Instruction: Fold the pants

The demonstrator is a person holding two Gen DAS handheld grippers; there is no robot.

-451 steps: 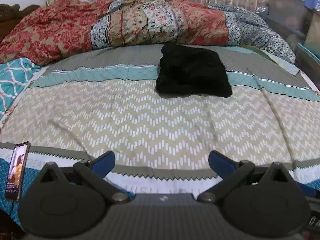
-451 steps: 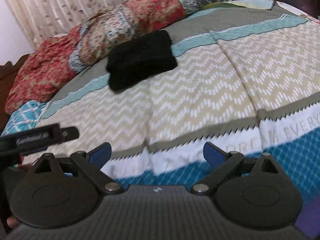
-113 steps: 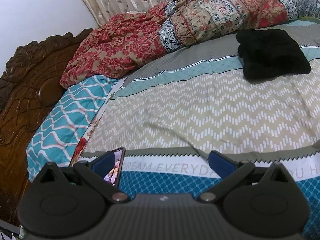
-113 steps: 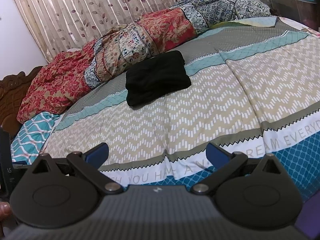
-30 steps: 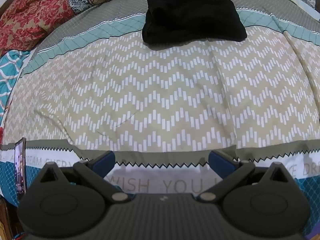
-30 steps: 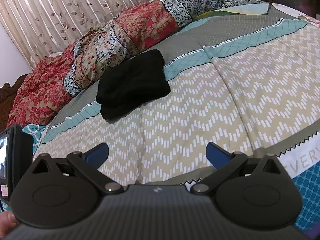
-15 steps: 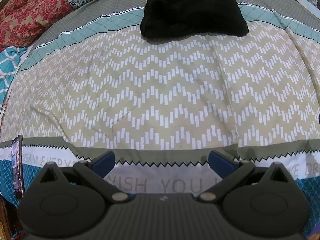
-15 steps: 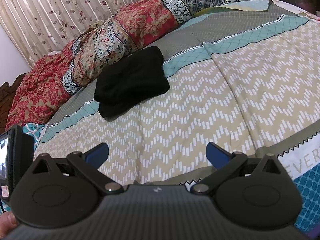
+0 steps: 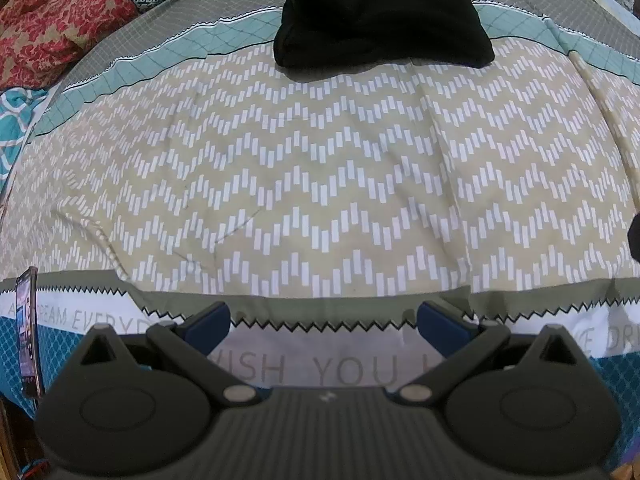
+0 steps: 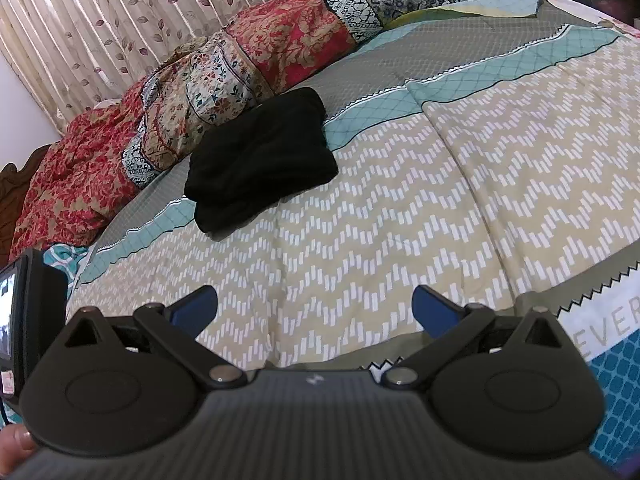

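Observation:
Black pants (image 9: 380, 16) lie folded into a thick rectangular bundle on the far part of the bed; they also show in the right wrist view (image 10: 260, 164). My left gripper (image 9: 324, 322) is open and empty, low over the near edge of the bedspread, well short of the pants. My right gripper (image 10: 314, 308) is open and empty, over the zigzag-patterned bedspread, to the right of and nearer than the pants.
The bedspread (image 9: 320, 184) has beige zigzag, teal and grey bands. A crumpled red and patterned quilt (image 10: 224, 68) lies behind the pants by the curtain (image 10: 120, 12). A phone (image 9: 27, 332) stands at the bed's near left. The left gripper's device (image 10: 24, 312) shows at left.
Over the last second both grippers have moved slightly forward toward the pants, which look larger in the left wrist view. Both stay open. The pants have not moved.

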